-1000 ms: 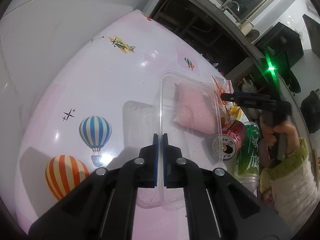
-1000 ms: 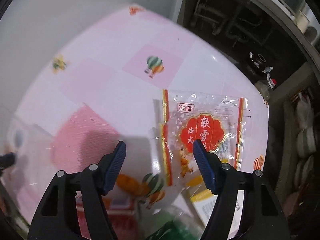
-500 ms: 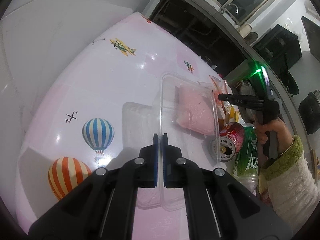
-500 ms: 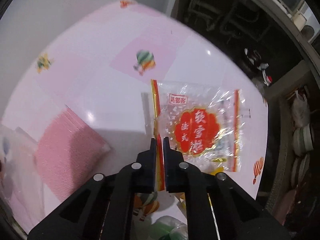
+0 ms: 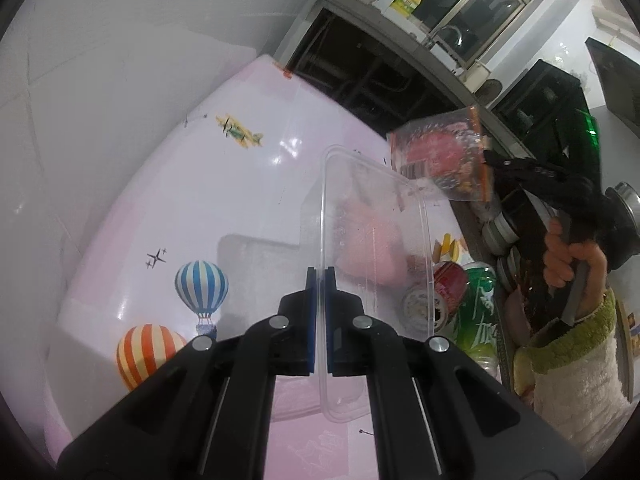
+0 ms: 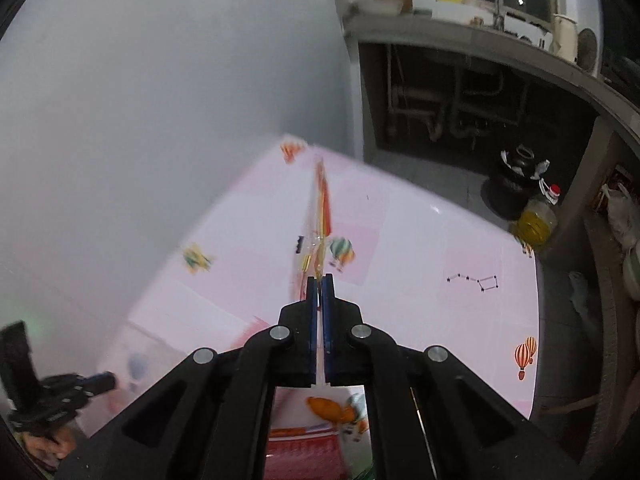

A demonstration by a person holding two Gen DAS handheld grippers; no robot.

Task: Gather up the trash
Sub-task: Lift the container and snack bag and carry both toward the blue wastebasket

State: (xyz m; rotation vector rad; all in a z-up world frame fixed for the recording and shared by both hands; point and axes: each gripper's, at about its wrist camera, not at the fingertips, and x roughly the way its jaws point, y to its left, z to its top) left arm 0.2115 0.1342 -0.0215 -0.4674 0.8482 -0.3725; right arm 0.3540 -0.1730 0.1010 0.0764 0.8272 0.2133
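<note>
Left gripper [image 5: 319, 280] jaws clamped, right gripper [image 6: 319, 286] jaws clamped, raised

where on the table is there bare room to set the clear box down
Bare tablecloth lies left of the clear box, between the yellow plane print and the blue balloon print. It is crowded to the right: a pink cloth, a red can and a green bottle bunch at that edge.

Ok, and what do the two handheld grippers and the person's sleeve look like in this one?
Both grippers are matte black plastic with silver rivets at the finger joints and blue pads on the inner finger faces: left gripper, right gripper. A green light glows above the right gripper's body. The sleeve on the right arm is fluffy white with a green cuff. No cables show.
</note>
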